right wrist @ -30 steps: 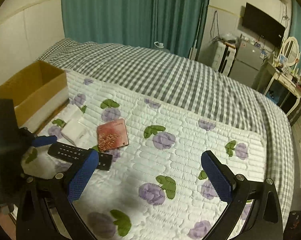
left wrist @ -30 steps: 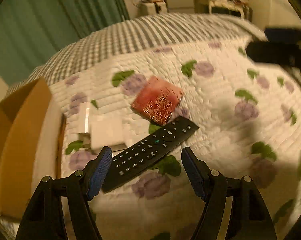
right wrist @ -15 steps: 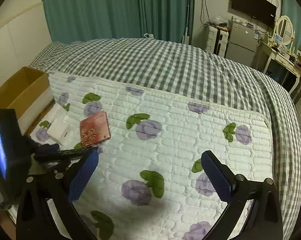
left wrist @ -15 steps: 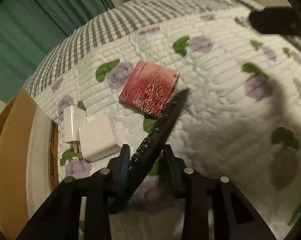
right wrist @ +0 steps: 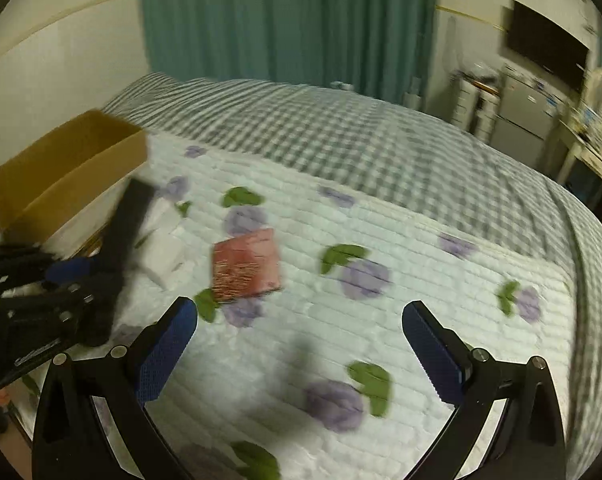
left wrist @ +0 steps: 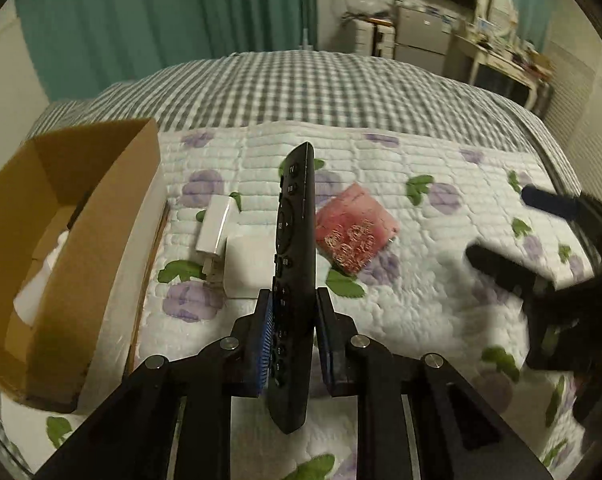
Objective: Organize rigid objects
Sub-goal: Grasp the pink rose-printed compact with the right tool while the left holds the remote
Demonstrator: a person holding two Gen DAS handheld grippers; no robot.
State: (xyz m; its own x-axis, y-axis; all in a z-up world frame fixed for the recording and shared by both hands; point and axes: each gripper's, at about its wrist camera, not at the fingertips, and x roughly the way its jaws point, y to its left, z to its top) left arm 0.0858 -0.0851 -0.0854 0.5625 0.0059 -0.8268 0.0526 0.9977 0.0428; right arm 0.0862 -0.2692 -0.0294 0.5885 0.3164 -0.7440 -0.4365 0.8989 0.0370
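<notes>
Left wrist: left gripper (left wrist: 291, 322) jaws clamped on remote (left wrist: 295, 240), lifted. Swing left, lower flat into box (left wrist: 81, 208). Right gripper (right wrist: 301, 344) jaws apart, empty.

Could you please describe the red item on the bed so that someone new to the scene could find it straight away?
Start at the cardboard box at the left edge of the floral quilt. To its right lie two white blocks, then the flat red square packet. It is the only red thing there, with pale speckled print, lying flat.
</notes>
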